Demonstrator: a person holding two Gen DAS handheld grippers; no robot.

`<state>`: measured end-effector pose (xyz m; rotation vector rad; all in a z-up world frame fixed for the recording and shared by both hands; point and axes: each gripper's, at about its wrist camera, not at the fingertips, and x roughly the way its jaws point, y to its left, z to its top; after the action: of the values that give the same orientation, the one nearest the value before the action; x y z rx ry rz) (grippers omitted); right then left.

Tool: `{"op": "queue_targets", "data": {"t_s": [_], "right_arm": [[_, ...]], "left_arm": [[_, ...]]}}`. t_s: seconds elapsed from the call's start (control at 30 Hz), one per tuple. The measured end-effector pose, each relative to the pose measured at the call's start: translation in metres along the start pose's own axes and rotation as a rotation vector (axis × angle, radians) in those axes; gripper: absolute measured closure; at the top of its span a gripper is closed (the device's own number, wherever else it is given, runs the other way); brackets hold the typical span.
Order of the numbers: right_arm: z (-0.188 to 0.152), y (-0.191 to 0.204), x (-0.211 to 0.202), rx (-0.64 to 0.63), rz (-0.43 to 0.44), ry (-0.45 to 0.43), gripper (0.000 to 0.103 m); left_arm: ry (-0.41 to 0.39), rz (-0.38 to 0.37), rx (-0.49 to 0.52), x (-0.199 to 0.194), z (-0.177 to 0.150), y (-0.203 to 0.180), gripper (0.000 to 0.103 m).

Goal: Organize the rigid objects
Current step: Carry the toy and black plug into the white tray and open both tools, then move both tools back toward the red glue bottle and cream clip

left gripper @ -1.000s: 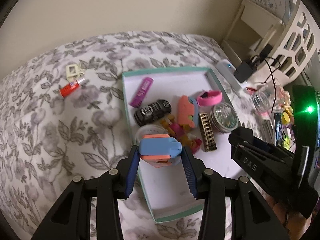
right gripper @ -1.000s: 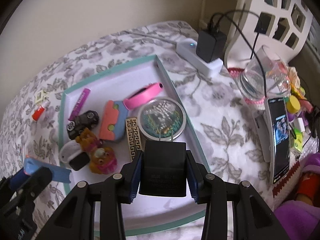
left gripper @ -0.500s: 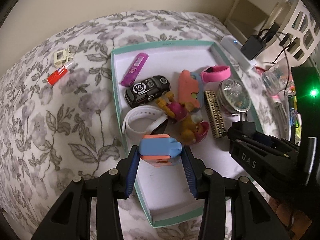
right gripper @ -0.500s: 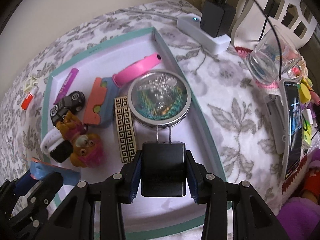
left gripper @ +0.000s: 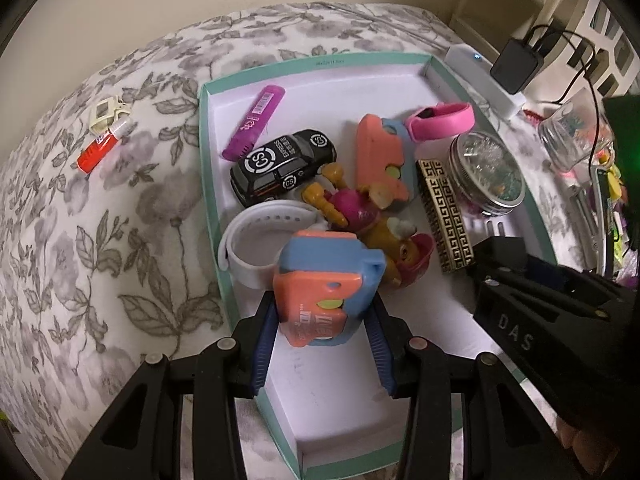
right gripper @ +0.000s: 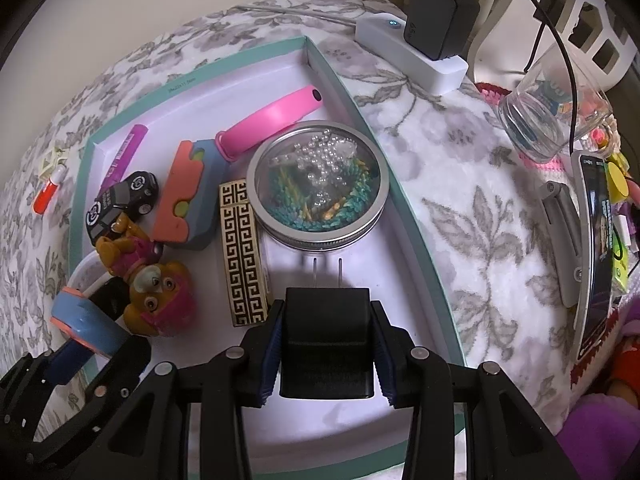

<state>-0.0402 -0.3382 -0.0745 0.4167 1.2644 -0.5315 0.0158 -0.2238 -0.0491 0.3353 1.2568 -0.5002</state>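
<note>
A teal-rimmed white tray point(left gripper: 208, 184) point(right gripper: 416, 240) lies on the floral bedspread and holds several objects. My left gripper point(left gripper: 322, 320) is shut on a blue and orange toy block point(left gripper: 324, 284), held low over the tray's near left part; it also shows in the right wrist view point(right gripper: 86, 326). My right gripper point(right gripper: 326, 344) is shut on a black plug adapter point(right gripper: 326, 336), prongs forward, low over the tray's near right part, just short of the round tin point(right gripper: 318, 190).
In the tray: black toy car point(left gripper: 280, 164), purple tube point(left gripper: 254, 122), pink band point(left gripper: 440, 120), white band point(left gripper: 256, 240), pup figures point(right gripper: 156, 288), patterned bar point(right gripper: 244, 252), second orange-blue block point(left gripper: 382, 160). A red glue stick point(left gripper: 98, 148) lies left. Power strip point(right gripper: 412, 48), glass point(right gripper: 548, 112), phone point(right gripper: 596, 256) right.
Both grippers have moved down and forward over the tray with their loads. The toy block has tilted in the left gripper, its orange face now showing.
</note>
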Motion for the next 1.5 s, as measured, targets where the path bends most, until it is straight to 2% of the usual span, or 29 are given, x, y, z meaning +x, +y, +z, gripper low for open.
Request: {"op": "queue_targets", "data": {"t_s": [0.4,0.47,0.5,0.53,0.63,0.87,1.03,1.1,1.13,1.23,1.33,1.5], "right_arm": [[0.002,0.003,-0.008,-0.003,-0.017,-0.014,0.059],[0.003,0.003,-0.011,-0.003,-0.019,-0.023,0.059],[0.004,0.002,-0.013,-0.003,-0.018,-0.028,0.059],[0.004,0.002,-0.015,-0.002,-0.015,-0.034,0.058],[0.006,0.003,-0.022,0.001,-0.006,-0.052,0.054],[0.009,0.004,-0.041,-0.003,0.000,-0.106,0.054],[0.008,0.005,-0.054,0.000,0.005,-0.152,0.054],[0.008,0.006,-0.059,0.002,0.016,-0.169,0.048],[0.009,0.007,-0.062,0.002,0.024,-0.178,0.041],[0.009,0.013,-0.068,-0.006,0.050,-0.199,0.038],[0.010,0.022,-0.070,-0.028,0.056,-0.217,0.025],[0.017,0.041,-0.073,-0.059,0.103,-0.233,0.024]], "left_arm": [[0.004,-0.009,-0.008,-0.002,-0.002,0.001,0.057],[0.000,-0.019,-0.014,-0.004,0.000,0.003,0.051],[-0.005,-0.025,-0.016,-0.007,0.000,0.004,0.041],[-0.010,-0.028,-0.016,-0.010,-0.001,0.005,0.040],[-0.026,-0.027,-0.016,-0.016,0.000,0.006,0.039],[-0.063,-0.029,-0.040,-0.032,0.004,0.015,0.039],[-0.105,-0.010,-0.094,-0.045,0.009,0.032,0.039],[-0.121,0.006,-0.118,-0.049,0.010,0.041,0.037],[-0.126,0.011,-0.124,-0.051,0.010,0.045,0.030],[-0.149,0.027,-0.159,-0.056,0.013,0.062,0.023],[-0.174,0.035,-0.204,-0.063,0.014,0.082,0.018],[-0.205,0.013,-0.322,-0.070,0.022,0.134,0.018]]}}
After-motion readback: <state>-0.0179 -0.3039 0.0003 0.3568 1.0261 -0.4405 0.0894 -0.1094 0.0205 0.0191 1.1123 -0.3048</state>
